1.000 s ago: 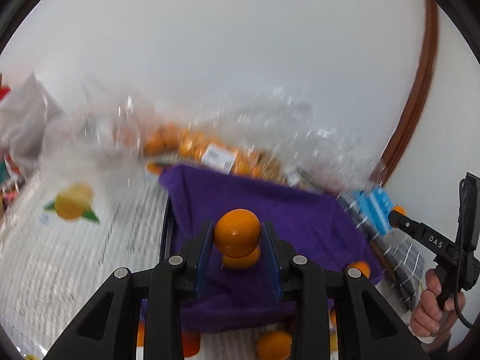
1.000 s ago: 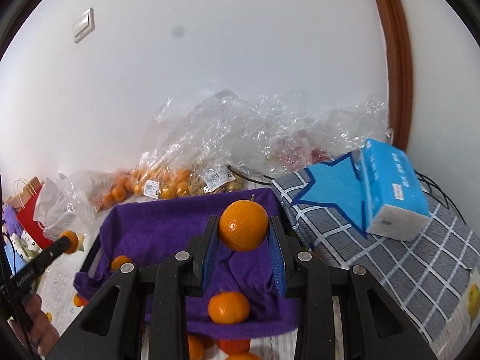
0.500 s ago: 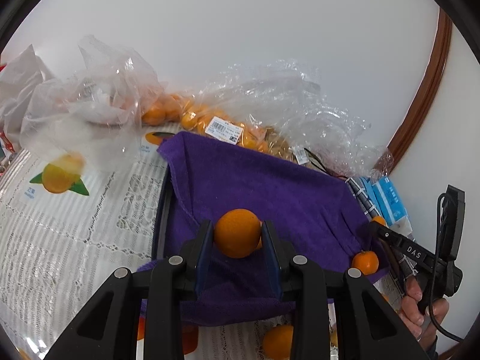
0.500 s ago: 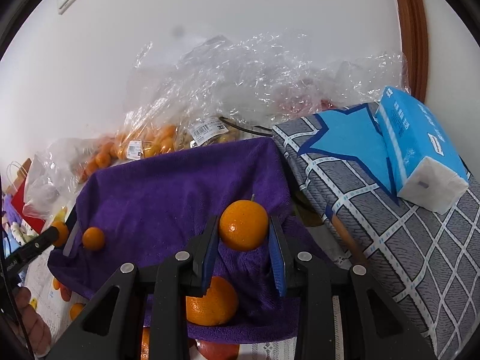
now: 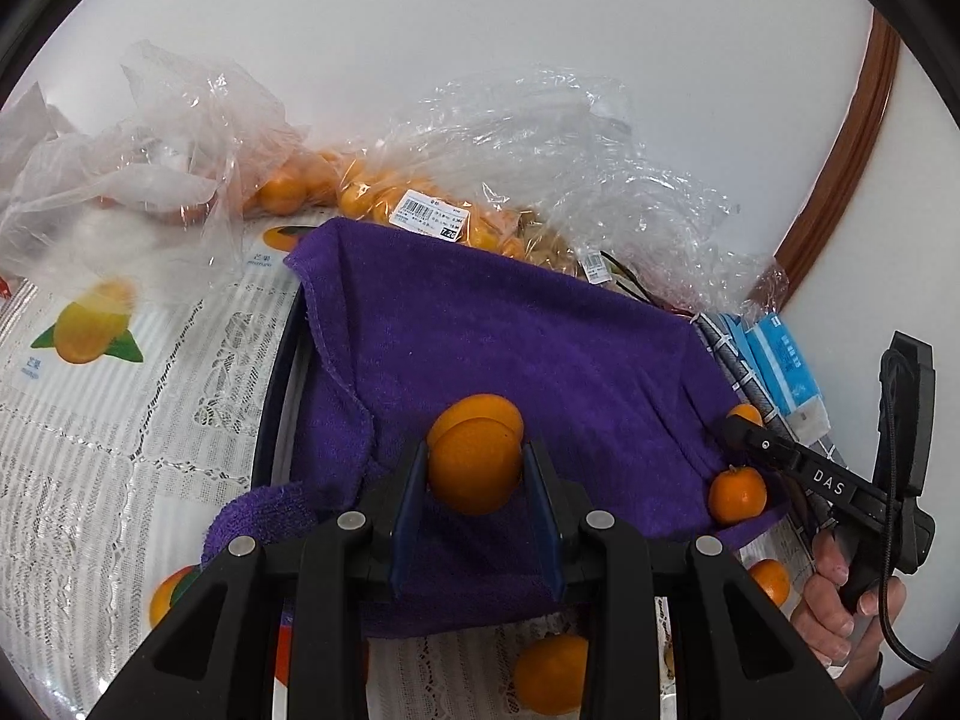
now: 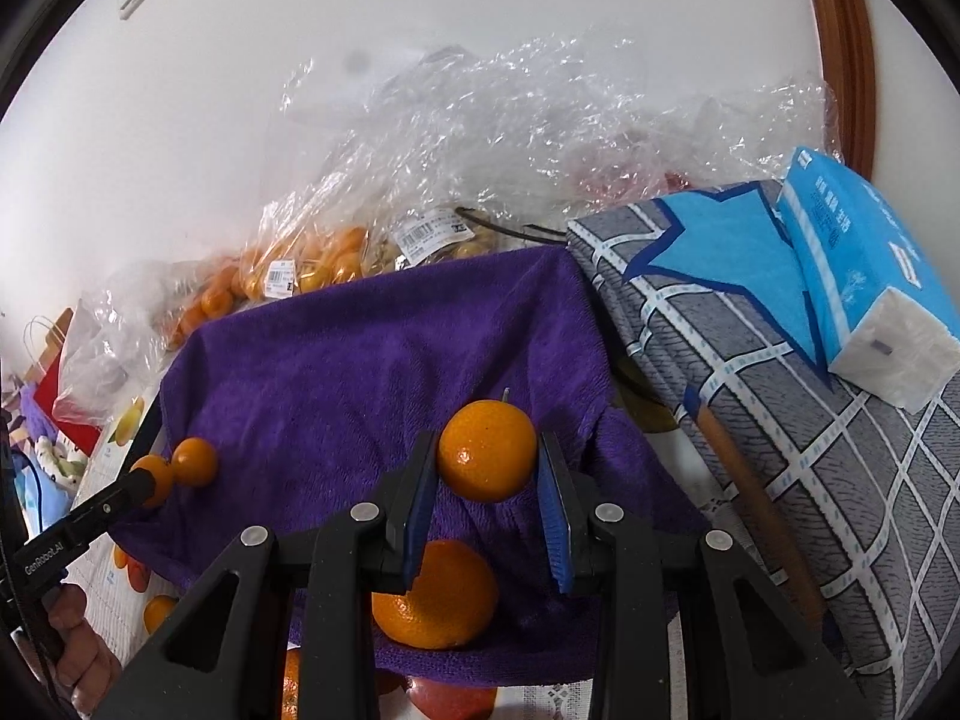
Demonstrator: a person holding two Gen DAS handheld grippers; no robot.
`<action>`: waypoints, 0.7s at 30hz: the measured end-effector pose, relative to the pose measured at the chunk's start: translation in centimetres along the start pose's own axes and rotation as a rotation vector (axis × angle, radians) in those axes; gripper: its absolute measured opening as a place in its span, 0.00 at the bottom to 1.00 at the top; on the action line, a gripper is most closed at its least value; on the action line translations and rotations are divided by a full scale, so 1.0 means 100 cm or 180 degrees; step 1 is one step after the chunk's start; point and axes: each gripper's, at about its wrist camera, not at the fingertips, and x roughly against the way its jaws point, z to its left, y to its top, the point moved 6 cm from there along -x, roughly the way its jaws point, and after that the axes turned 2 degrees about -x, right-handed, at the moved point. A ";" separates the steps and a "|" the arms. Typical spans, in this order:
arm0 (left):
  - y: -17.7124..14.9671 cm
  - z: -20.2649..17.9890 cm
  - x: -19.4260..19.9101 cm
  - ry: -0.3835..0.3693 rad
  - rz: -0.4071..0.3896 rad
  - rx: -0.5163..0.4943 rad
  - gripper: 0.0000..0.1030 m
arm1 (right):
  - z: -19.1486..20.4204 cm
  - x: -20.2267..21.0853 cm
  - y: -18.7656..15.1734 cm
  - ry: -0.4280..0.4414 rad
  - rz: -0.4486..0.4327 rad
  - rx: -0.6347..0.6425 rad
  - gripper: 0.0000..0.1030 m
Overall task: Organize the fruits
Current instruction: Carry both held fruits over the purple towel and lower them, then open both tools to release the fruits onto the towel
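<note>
A purple towel (image 5: 510, 348) covers a dark tray (image 5: 273, 396); it also shows in the right wrist view (image 6: 372, 372). My left gripper (image 5: 477, 474) is shut on an orange (image 5: 474, 465) just above the towel's near part, with another orange (image 5: 480, 411) lying right behind it. My right gripper (image 6: 487, 468) is shut on an orange (image 6: 486, 450) above the towel's right side. An orange (image 6: 435, 597) lies on the towel below it. An orange (image 6: 193, 461) lies at the towel's left edge.
Clear plastic bags of small oranges (image 5: 420, 210) lie behind the towel by the wall. A grey checked cloth (image 6: 780, 390) with a blue tissue pack (image 6: 858, 276) is to the right. Loose oranges (image 5: 549, 675) lie on the patterned tablecloth (image 5: 120, 420) near me.
Both grippers have come down and forward over the purple towel, each still holding its orange. The towel now fills more of both views.
</note>
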 end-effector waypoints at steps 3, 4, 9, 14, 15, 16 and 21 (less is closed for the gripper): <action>0.000 0.000 0.000 -0.0004 0.0004 -0.0007 0.30 | 0.000 -0.005 -0.002 -0.0014 0.0049 0.0011 0.31; -0.001 0.000 0.000 -0.0015 0.0007 -0.0007 0.30 | 0.000 -0.005 -0.002 -0.0017 0.0055 0.0011 0.31; -0.001 -0.001 0.000 0.0005 0.0005 -0.0029 0.30 | 0.001 -0.009 -0.004 -0.0014 0.0106 0.0025 0.31; -0.001 0.000 -0.001 0.0012 0.0008 -0.0041 0.30 | 0.001 -0.010 -0.004 -0.0019 0.0125 0.0038 0.31; -0.001 0.000 -0.001 0.0013 0.0007 -0.0043 0.30 | 0.001 -0.010 -0.004 -0.0019 0.0124 0.0040 0.31; -0.001 0.000 -0.001 0.0015 0.0007 -0.0044 0.30 | 0.000 -0.010 -0.004 -0.0022 0.0125 0.0036 0.31; -0.002 0.000 -0.002 0.0045 0.0007 -0.0077 0.30 | -0.001 -0.006 -0.003 -0.0027 0.0090 0.0026 0.32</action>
